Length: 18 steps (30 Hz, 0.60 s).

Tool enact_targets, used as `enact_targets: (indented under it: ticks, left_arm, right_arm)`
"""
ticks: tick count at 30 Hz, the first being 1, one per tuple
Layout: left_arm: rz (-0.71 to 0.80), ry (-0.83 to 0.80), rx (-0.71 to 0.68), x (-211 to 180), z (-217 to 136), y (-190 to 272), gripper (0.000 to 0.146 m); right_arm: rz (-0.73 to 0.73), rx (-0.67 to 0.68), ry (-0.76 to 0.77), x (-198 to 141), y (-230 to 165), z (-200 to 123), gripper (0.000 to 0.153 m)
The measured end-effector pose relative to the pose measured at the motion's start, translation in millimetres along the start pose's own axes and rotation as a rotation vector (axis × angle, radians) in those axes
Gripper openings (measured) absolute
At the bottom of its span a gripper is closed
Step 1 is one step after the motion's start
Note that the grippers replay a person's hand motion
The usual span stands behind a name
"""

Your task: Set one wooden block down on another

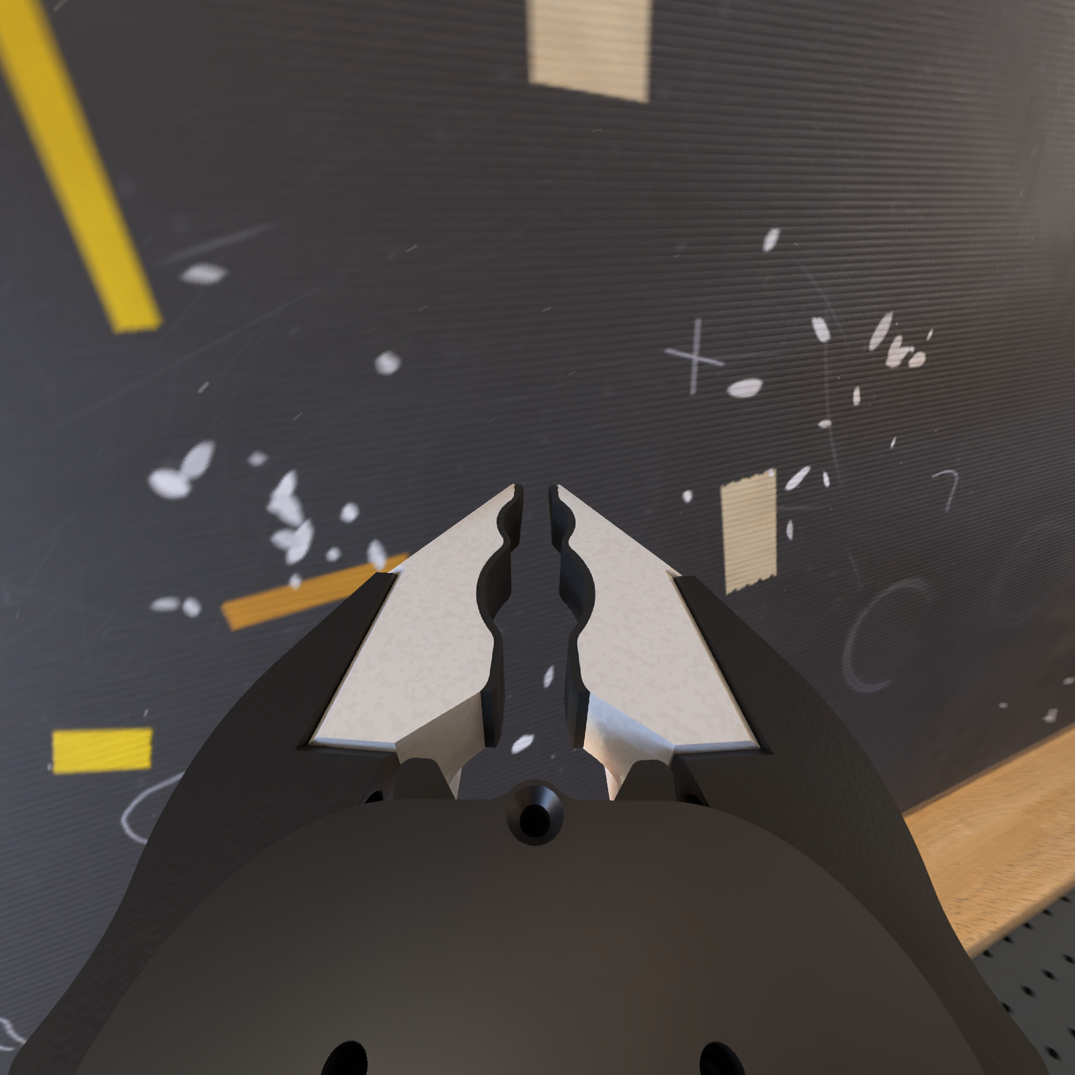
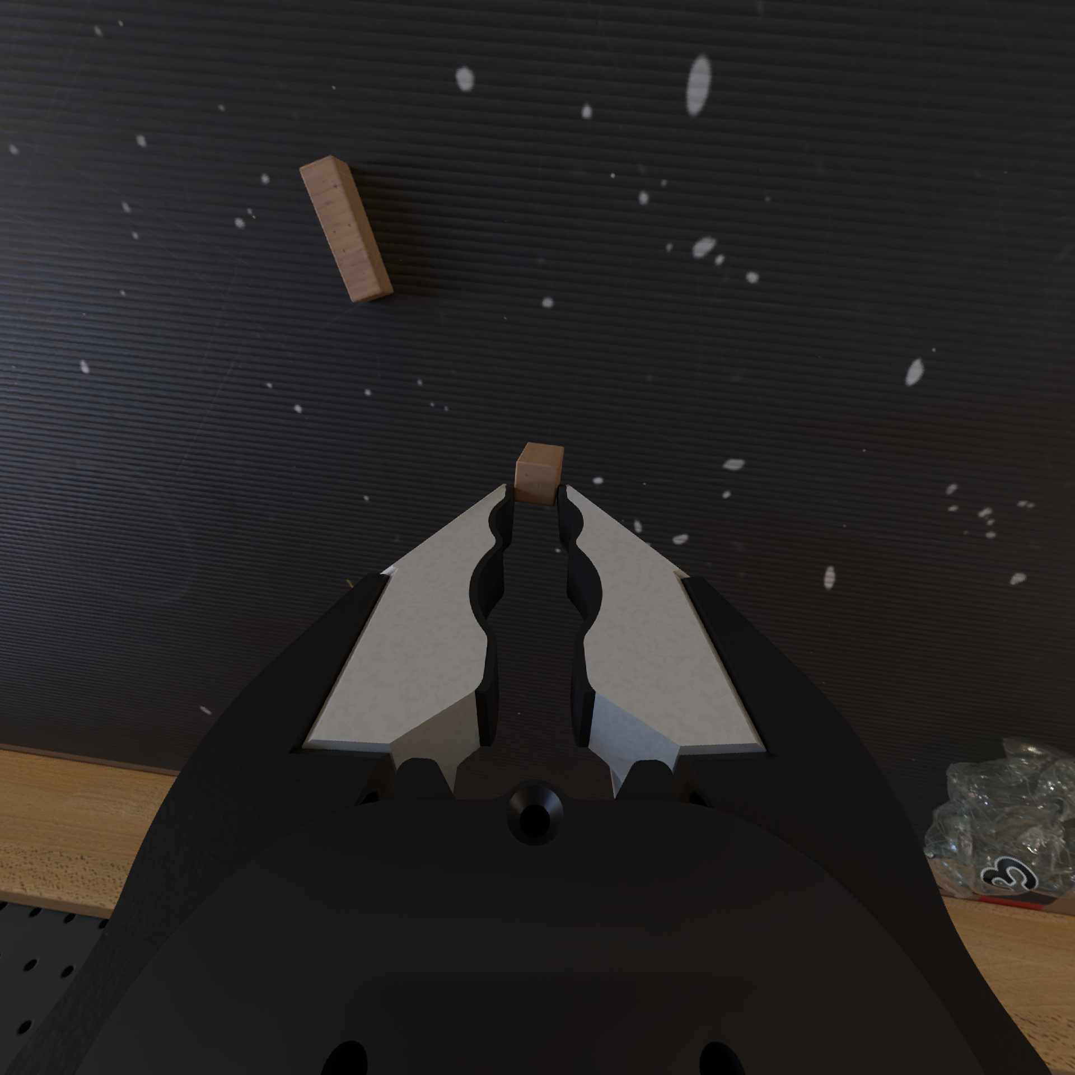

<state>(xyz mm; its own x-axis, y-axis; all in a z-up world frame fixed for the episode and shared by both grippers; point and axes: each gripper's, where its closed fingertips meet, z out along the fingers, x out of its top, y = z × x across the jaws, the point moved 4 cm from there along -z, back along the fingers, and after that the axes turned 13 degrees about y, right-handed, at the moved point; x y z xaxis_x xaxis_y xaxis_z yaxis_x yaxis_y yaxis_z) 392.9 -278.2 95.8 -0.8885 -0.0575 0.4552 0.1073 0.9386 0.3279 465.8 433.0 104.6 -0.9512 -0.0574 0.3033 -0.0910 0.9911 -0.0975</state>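
Observation:
In the right wrist view my right gripper (image 2: 536, 493) is shut on a wooden block (image 2: 538, 474), held end-on at the fingertips above the dark mat (image 2: 756, 378). A second wooden block (image 2: 345, 228), long and flat, lies on the mat farther off and to the left, apart from the held one. In the left wrist view my left gripper (image 1: 536, 491) has its jaws nearly together with nothing between them, over a dark mat (image 1: 523, 262). No wooden block shows in that view.
Yellow tape strips (image 1: 81, 168), an orange strip (image 1: 302, 593) and beige tape pieces (image 1: 748, 529) lie flat on the mat. A wooden bench edge (image 1: 1000, 837) and perforated black panel (image 1: 1041, 989) lie at lower right. Crumpled clear plastic (image 2: 1006, 820) sits on the wooden bench (image 2: 64, 826).

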Motion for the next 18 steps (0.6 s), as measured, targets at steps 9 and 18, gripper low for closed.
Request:
enact_targets:
  ticks: [9,18]
  left_arm:
    - [-0.223,0.076,0.074,-44,-56,-82,0.012]
    - [-0.098,0.010,0.115,-45,-54,-74,0.010]
  right_arm:
    - [-0.024,0.028,-0.012,8,-13,11,0.014]
    - [-0.048,0.063,0.004,16,-29,24,0.014]
